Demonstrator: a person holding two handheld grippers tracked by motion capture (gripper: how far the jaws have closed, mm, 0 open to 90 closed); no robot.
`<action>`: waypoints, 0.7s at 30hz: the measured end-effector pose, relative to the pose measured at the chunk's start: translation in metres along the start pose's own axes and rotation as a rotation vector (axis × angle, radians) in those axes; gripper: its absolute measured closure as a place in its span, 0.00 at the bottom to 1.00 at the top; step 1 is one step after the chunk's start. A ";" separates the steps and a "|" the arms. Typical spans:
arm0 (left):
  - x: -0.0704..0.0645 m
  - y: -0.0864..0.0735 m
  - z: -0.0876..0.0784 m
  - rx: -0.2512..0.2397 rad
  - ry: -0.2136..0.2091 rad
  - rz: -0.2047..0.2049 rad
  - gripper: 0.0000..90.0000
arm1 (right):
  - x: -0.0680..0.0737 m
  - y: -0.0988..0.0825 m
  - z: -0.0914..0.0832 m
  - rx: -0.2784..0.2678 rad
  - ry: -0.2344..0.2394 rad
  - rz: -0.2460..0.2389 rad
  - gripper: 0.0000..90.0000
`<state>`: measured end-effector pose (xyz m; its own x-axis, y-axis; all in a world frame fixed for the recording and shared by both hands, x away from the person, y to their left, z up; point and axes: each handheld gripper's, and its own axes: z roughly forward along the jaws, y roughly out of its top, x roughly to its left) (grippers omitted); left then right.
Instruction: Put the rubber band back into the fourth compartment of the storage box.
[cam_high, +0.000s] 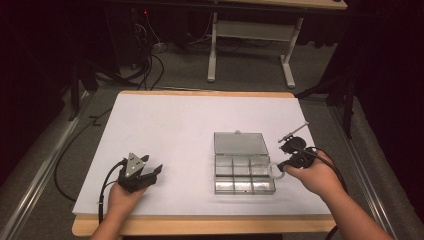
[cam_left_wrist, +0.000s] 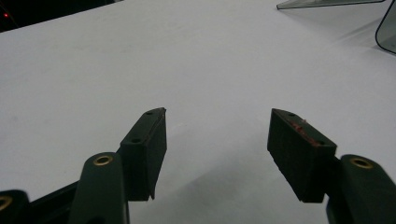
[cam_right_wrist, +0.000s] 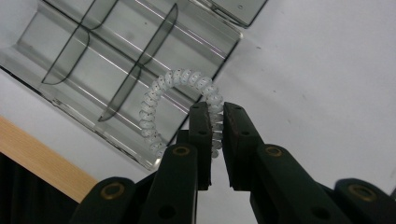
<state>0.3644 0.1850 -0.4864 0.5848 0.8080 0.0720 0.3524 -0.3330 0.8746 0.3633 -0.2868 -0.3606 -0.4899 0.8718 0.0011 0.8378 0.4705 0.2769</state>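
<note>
R gripper (cam_right_wrist: 214, 122): jaws nearly closed, pinching a white spiral-coil hair tie (cam_right_wrist: 173, 101) by one side; loop hangs above the right edge of the clear plastic compartment box (cam_high: 244, 172), lid open. L gripper (cam_left_wrist: 217, 140): jaws wide apart, nothing between, resting on the white tabletop (cam_high: 165, 130), well apart from box.

Risks (est.):
- Grip covers only a thin section of coil; tie may slip or spring out.
- Loop may snag a divider wall and land across two compartments.
- Box is unsecured; contact w/ rim could shift it.

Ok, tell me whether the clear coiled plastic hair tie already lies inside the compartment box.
No, the right tool holds the clear coiled hair tie above the clear compartment box.
</note>
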 end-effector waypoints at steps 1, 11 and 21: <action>0.000 0.000 0.000 -0.001 0.000 0.000 0.42 | 0.003 0.002 0.002 0.000 0.002 -0.008 0.92; 0.000 0.000 0.000 0.001 0.001 0.003 0.42 | 0.017 0.012 0.013 0.000 0.015 -0.049 0.92; 0.000 0.000 0.000 -0.001 0.001 0.004 0.42 | 0.024 0.015 0.022 0.003 0.029 -0.055 0.92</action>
<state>0.3640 0.1851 -0.4863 0.5854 0.8072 0.0758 0.3493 -0.3356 0.8749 0.3691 -0.2556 -0.3776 -0.5422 0.8401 0.0135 0.8099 0.5183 0.2745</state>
